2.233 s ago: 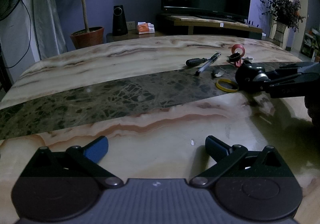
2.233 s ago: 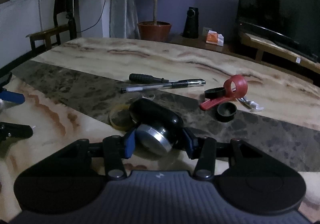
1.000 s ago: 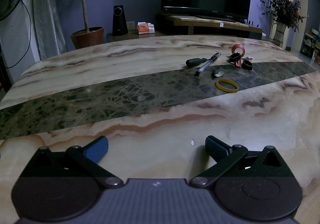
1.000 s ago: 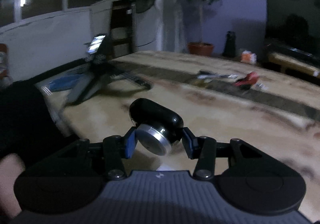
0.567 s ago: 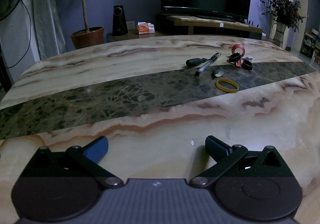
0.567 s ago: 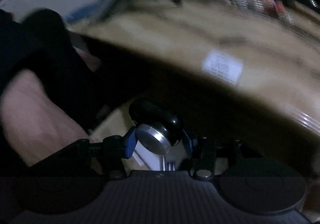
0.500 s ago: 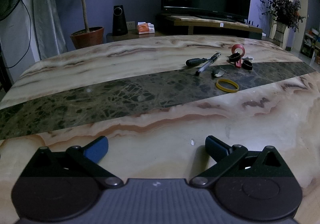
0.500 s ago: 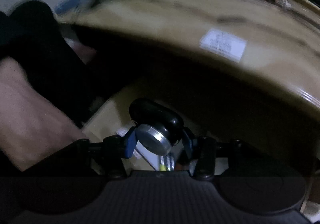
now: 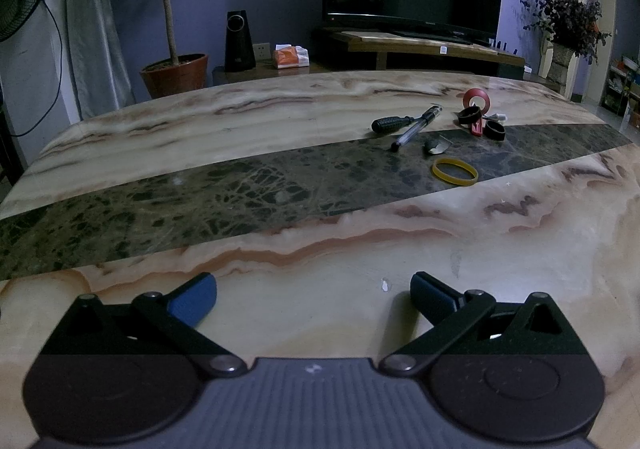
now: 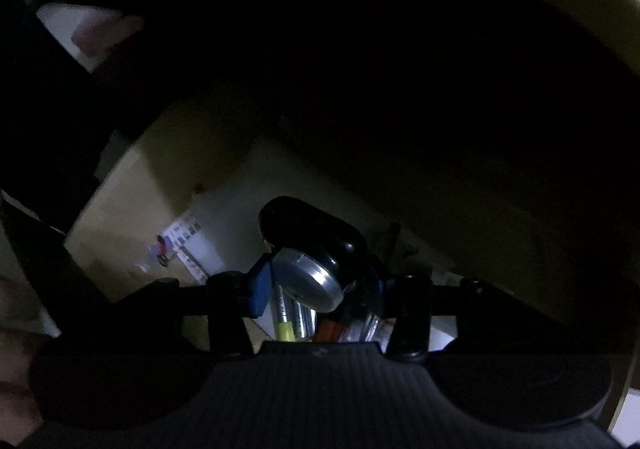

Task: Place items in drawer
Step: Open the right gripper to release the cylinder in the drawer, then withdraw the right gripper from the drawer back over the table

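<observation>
We are clamping one black capsule-shaped case with a silver round end in our right hand-held gripper over the pale open drawer; our left hand-held gripper is spreading wide, empty, above the marble table.

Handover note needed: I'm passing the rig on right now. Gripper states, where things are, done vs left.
Right hand-held gripper: shut on the black device with a silver disc end, held over the open drawer under the table edge; not released yet. Other small items already lie in the drawer beneath it; too dark to name.
Left hand-held gripper: open, empty, resting low over the marble table.
On the table: screwdriver, pen, yellow rubber band, red tape dispenser, two black rings, small grey piece.
Left: release the device, then move the rest.
</observation>
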Demonstrator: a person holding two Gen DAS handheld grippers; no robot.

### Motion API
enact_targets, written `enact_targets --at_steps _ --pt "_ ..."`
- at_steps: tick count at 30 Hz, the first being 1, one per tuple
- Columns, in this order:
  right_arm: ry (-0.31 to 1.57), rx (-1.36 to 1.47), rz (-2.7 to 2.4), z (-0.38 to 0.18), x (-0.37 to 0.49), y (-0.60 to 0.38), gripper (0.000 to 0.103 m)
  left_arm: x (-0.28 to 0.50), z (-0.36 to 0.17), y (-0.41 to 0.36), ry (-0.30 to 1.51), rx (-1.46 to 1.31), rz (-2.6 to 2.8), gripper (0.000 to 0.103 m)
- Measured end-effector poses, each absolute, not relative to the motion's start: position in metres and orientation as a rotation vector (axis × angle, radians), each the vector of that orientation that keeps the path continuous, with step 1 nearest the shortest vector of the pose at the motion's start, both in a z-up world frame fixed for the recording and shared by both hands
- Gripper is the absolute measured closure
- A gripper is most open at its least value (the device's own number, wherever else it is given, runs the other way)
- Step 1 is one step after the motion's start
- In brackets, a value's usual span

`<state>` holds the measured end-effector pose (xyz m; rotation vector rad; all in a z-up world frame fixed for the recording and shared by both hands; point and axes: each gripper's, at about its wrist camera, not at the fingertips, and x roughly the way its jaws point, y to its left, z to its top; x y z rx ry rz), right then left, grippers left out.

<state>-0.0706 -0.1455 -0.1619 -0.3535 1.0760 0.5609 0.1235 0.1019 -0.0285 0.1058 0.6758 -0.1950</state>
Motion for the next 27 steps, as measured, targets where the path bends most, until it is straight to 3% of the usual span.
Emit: enact_targets --at_steps 6,27 --pt "1.066 -0.508 0.539 -0.179 -0.069 -0.126 0.053 0.123 -0.029 0.102 0.676 0.106 -0.195 0.000" --pt "1.138 -0.605 0.555 -0.188 -0.061 -0.115 0.052 0.123 -0.029 0.102 0.676 0.106 -0.195 0.000"
